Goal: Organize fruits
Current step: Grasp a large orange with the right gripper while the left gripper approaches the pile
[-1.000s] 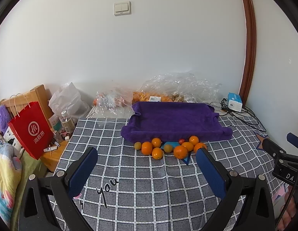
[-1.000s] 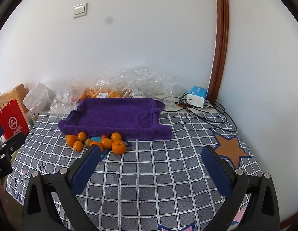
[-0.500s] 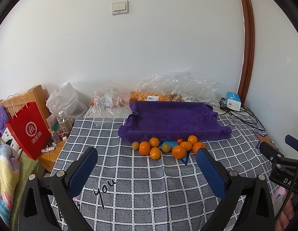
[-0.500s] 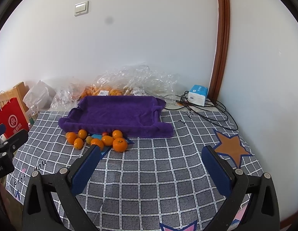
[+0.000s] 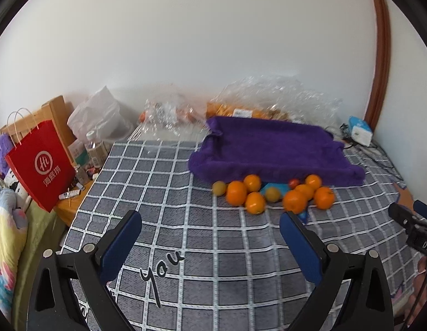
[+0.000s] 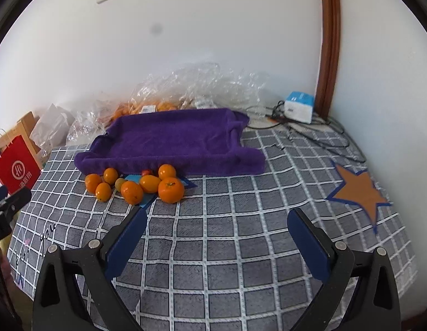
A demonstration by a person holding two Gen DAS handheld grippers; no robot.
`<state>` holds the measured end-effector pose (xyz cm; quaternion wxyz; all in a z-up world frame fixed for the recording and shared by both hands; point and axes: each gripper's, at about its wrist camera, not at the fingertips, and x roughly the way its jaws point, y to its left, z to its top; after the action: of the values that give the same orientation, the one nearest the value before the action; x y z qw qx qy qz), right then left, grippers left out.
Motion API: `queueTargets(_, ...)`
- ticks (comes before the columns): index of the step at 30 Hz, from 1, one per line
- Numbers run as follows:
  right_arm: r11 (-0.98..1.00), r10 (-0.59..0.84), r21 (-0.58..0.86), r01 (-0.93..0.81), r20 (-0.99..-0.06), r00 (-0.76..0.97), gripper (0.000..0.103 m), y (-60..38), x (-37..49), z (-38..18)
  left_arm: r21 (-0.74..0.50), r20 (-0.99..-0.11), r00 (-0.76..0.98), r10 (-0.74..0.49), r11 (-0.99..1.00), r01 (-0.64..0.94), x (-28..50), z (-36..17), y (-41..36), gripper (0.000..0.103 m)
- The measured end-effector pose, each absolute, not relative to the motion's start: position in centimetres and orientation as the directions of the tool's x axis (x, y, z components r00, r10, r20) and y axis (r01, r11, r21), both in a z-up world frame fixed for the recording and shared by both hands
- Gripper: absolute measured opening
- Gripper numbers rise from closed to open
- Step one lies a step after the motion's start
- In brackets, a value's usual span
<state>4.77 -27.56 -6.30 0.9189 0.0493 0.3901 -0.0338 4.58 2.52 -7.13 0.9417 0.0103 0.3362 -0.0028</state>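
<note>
Several oranges (image 5: 294, 200) (image 6: 170, 189), some small yellow-green fruits (image 5: 219, 187) and a small red one (image 5: 294, 182) lie in a cluster on the checked tablecloth, right in front of a purple towel-lined tray (image 5: 271, 146) (image 6: 172, 138). My left gripper (image 5: 210, 223) is open and empty, above the cloth, short of the cluster. My right gripper (image 6: 216, 220) is open and empty, to the right of the fruits and nearer than them.
Crumpled clear plastic bags (image 5: 271, 99) holding more fruit lie behind the tray by the wall. A red paper bag (image 5: 42, 162) and clutter stand off the table's left edge. A white-blue box (image 6: 299, 106) with cables sits at the back right.
Both grippers have moved forward and lower toward the fruits. The left view has shifted so the cluster now sits more to the right. Nothing has been picked up.
</note>
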Motion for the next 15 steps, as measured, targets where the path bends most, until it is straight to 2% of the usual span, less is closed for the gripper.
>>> queueTargets(5,0.998,-0.007,0.036,0.05,-0.737,0.676,0.089,-26.4,7.9,-9.2,-0.01,-0.684,0.729,-0.014,1.0,0.01,6.7,-10.0,4.2,0.091)
queueTargets(8,0.999,0.026,0.043,0.008,-0.738,0.674,0.079,-25.5,9.5,-10.6,-0.024,-0.699,0.714,-0.029,1.0,0.017,7.8,-11.5,4.9,0.09)
queueTargets(11,0.993,0.111,0.102,-0.052,-0.757,0.644,0.074,-24.5,11.5,-11.9,-0.076,-0.725,0.684,-0.082,0.996,0.038,8.7,-12.8,5.5,0.09)
queueTargets(13,0.991,0.131,0.111,-0.071,-0.778,0.615,0.068,-23.7,12.9,-13.0,-0.092,-0.736,0.67,-0.1,0.995,0.047,9.2,-13.6,5.8,0.09)
queueTargets(15,0.99,0.142,0.111,-0.089,-0.795,0.589,0.057,-23.0,13.9,-13.8,-0.084,-0.746,0.659,-0.097,0.995,0.051,9.6,-14.2,5.8,0.089)
